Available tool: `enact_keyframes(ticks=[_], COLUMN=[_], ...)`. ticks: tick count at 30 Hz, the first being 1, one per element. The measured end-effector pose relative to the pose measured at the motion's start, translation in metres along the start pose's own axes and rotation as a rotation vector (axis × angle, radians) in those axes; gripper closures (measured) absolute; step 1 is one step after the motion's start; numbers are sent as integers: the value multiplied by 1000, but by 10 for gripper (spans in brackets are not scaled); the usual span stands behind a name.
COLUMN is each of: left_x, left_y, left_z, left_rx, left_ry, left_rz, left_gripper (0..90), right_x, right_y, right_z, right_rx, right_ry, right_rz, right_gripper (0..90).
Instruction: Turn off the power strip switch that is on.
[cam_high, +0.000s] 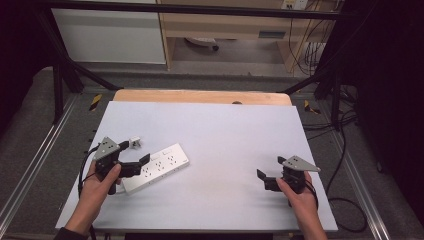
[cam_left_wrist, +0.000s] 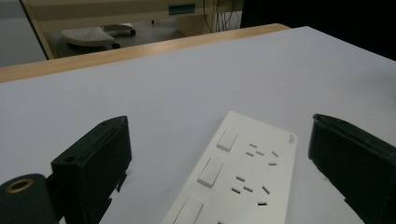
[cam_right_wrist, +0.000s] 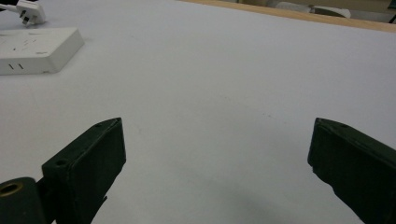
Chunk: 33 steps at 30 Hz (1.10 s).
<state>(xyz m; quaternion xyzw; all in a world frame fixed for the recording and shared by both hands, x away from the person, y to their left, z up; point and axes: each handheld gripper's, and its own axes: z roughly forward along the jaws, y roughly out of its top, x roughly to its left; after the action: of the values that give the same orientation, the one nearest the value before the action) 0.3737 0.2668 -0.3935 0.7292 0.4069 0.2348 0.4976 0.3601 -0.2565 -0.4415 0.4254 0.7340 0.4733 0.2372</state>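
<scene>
A white power strip (cam_high: 156, 167) lies slanted on the white table top (cam_high: 230, 130), left of centre. Its white plug (cam_high: 134, 143) rests just behind its left end. My left gripper (cam_high: 136, 153) is open, and its jaws straddle the strip's near end without touching it. In the left gripper view the strip (cam_left_wrist: 243, 172) shows its switches and sockets between the wide-apart jaws of the left gripper (cam_left_wrist: 219, 123). My right gripper (cam_high: 270, 168) stands open over bare table at the right front. In the right gripper view, the right gripper (cam_right_wrist: 215, 123) has nothing between its jaws; the strip (cam_right_wrist: 37, 53) and plug (cam_right_wrist: 30, 11) lie far off.
A wooden board edge (cam_high: 200, 96) runs along the back of the table top. Black frame posts (cam_high: 57, 85) stand at the back corners. Cables (cam_high: 345, 150) trail on the floor to the right. A cabinet and shelf (cam_high: 225, 30) stand behind the table.
</scene>
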Motion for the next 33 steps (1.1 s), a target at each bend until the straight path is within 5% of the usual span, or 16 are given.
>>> enact_keyframes(ticks=[12, 33], left_x=[3, 6], left_y=[-5, -11], left_z=[6, -1], left_rx=[45, 85], left_ry=[31, 12], left_rz=[-10, -3], left_gripper=[80, 733], right_x=[0, 0], right_y=[0, 0], right_z=[0, 1], right_rx=[0, 3], right_ry=[0, 1], right_rz=[5, 2], right_gripper=[46, 46])
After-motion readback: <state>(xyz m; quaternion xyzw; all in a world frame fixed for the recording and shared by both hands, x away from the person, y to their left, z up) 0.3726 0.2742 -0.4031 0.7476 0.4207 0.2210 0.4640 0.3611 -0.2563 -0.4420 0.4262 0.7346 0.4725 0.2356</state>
